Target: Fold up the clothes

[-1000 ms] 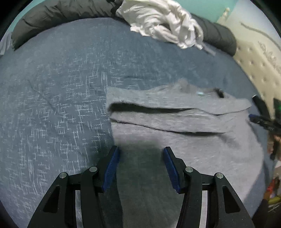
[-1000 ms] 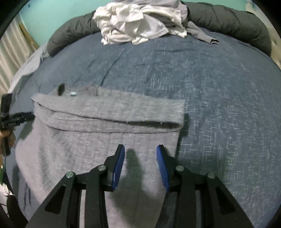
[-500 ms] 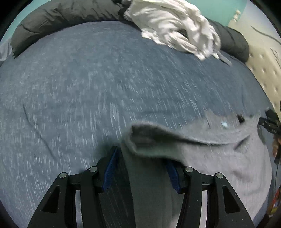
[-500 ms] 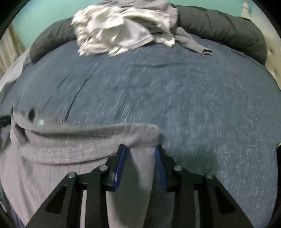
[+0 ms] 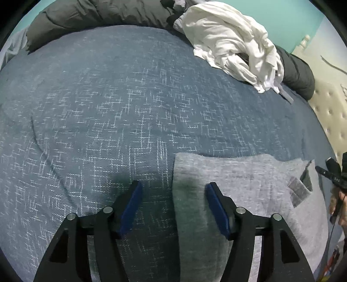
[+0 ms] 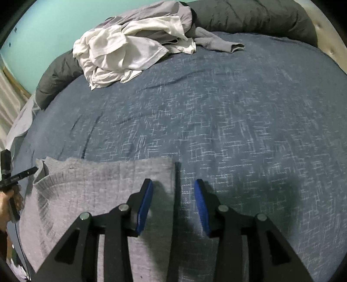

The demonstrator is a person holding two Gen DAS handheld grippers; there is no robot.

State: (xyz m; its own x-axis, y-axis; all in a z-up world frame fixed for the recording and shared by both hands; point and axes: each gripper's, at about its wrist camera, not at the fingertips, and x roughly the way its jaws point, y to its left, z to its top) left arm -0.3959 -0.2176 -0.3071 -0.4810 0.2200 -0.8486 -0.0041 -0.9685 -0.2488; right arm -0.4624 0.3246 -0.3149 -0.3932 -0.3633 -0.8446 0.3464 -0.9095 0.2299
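A: Both grippers are down low over the blue bedspread (image 5: 112, 112), and the grey garment (image 5: 249, 184) lies flat between them, its folded top edge running side to side across the bed.

B: Where's the left gripper (image 5: 173, 204) on it?

A: Astride the garment's left edge. That edge runs away from the camera, straight between the blue pads; one finger is over bare bedspread, the other over cloth. The jaws are opening, the cloth lies between them, and neither pad presses it.

B: And the right gripper (image 6: 173, 201)?

A: The mirror image in its own view: it straddles the right edge of the grey garment (image 6: 97, 195), left finger over cloth, right finger over bedspread. Its jaws are opening too, nothing pinched.

B: So each hand owns its own corner.

A: Yes, each sits on its own side edge just short of the far corner. The neckline's ribbed collar (image 5: 300, 191) shows toward the right gripper's side in the left view, so the garment probably lies sideways, though the blur makes that hard to swear to.

B: The rest?

A: A pile of white clothes (image 6: 121, 54) waits well away at the far end, against a dark duvet roll (image 6: 249, 17). I'd judge this fold laid down, with another fold or a re-grip next.
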